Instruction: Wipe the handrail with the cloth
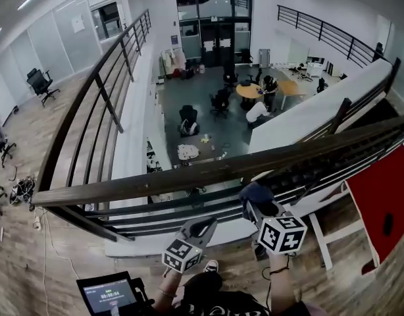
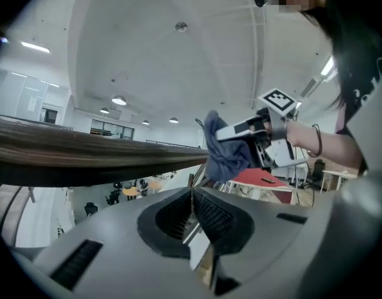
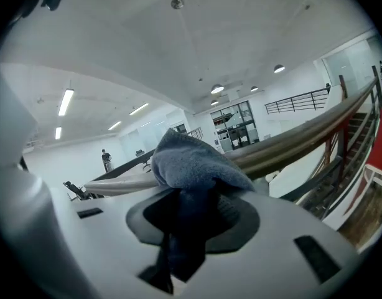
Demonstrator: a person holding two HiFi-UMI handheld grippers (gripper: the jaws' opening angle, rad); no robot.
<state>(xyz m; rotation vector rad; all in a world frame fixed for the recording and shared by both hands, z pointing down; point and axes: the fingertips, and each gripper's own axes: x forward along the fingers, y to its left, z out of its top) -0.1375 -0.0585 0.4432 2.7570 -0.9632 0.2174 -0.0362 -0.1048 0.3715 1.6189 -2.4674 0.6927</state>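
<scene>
The dark wooden handrail (image 1: 189,176) crosses the head view from lower left to upper right. My right gripper (image 1: 252,203) is shut on a blue-grey cloth (image 1: 257,191), which sits right at the rail's near side. In the right gripper view the cloth (image 3: 191,167) bulges out of the jaws and hides them, with the handrail (image 3: 290,143) just behind it. My left gripper (image 1: 203,227) hangs lower and to the left, below the rail. In the left gripper view its jaws meet with nothing between them, and the cloth (image 2: 223,151) shows beside the handrail (image 2: 85,157).
Beyond the rail is a drop to a lower floor with tables and chairs (image 1: 254,94). A red table (image 1: 383,199) stands at my right, a small timer screen (image 1: 110,295) near my feet. A second railing (image 1: 90,87) runs along the left, with cables (image 1: 21,189) on the floor.
</scene>
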